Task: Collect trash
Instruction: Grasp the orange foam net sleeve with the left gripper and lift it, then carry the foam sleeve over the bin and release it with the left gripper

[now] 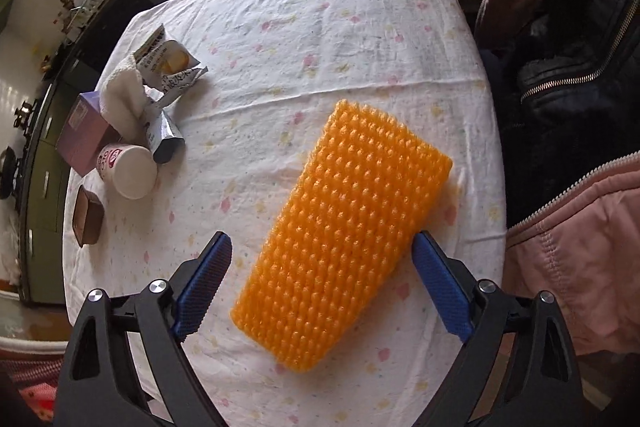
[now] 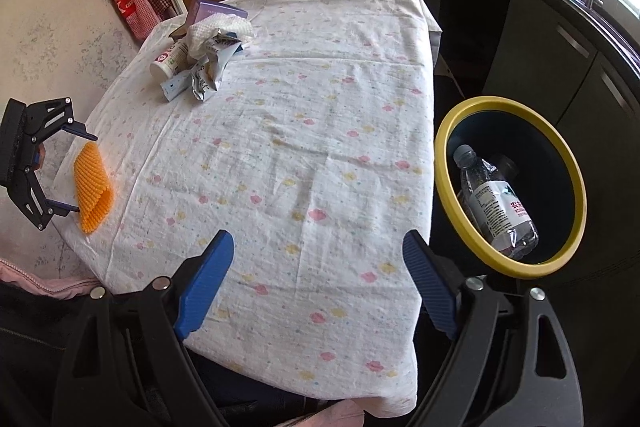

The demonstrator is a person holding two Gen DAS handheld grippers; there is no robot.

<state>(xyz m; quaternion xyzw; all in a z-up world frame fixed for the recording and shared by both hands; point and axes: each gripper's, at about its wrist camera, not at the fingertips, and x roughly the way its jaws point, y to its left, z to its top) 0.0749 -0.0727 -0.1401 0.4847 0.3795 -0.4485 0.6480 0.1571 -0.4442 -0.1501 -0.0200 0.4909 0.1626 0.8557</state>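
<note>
We take the table (image 2: 320, 131), draped in a white flowered cloth, as our landmark. Beside its right edge, lower than the tabletop, stands a dark bin (image 2: 510, 183) with a yellow rim; a clear plastic bottle (image 2: 498, 203) lies inside it.

On the table's near left part lies an orange foam net sleeve (image 1: 344, 235), flat and slanted. Our left gripper (image 1: 322, 281) hangs over it with blue pads spread wide; the sleeve's near half sits between the pads, and we see neither one pressing on it. From the right wrist view the same gripper (image 2: 76, 173) straddles the sleeve (image 2: 93, 187) at the table's left edge.

Our right gripper (image 2: 318, 283) hovers above the table's near edge, jaws wide apart, only bare cloth between them.

At the table's far left corner a heap of trash is gathered: a purple box (image 1: 82, 137), a white crumpled cloth (image 1: 122, 99) across it, torn foil wrappers (image 1: 170, 67), a white bottle (image 1: 126, 169) on its side, and a small brown paper cup (image 1: 88, 219) just beside them.

A pink jacket (image 1: 572, 259) shows at the table's near side.
</note>
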